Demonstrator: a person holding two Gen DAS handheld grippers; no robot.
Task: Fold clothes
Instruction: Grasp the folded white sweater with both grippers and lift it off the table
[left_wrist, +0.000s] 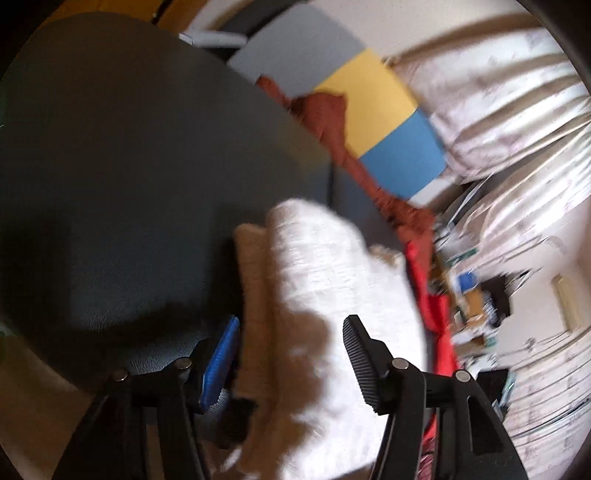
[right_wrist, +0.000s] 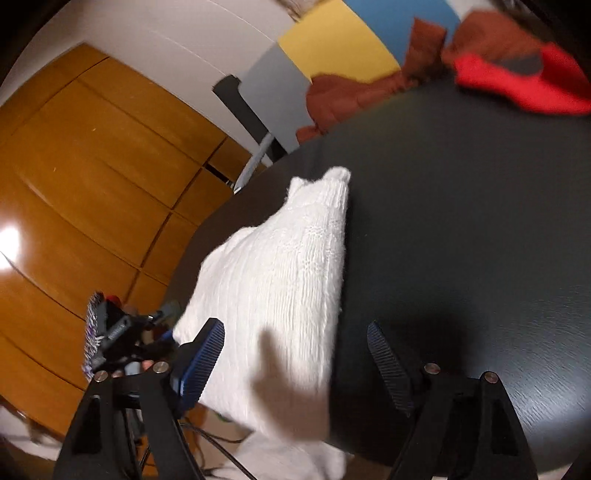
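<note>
White knit sweater lies on the dark round bench, partly folded into a thick bundle; one end hangs off the bench edge below the right gripper. Right jaws spread wide, nothing in them: the blue-padded jaw sits over the knit's left edge, the other jaw over bare bench to the right of it. Narrow end of the knit, prob. a cuff or hem, points away ahead of the jaws.

Left gripper also released, jaws wide apart w/ the sweater running between and ahead of them. Can't tell if the pads touch the fabric; view is motion-blurred. A beige layer shows just beside the blue jaw, maybe the shaded underside of the same knit, can't say.

Red cloth and rust cloth sit far ahead at the bench's back edge, well apart from the sweater.

Handling, as a guess: chunky knit, soft and floppy, light-ish but bulky, stretches if pulled hard, no stiffness to hold a crease. Pads should grip it fine; not slippery. Best hold is prob. the doubled edge nearest each jaw, pinching all layers together so the fold doesn't slide apart. Hanging end may drag the bundle off the bench edge if left loose.
</note>
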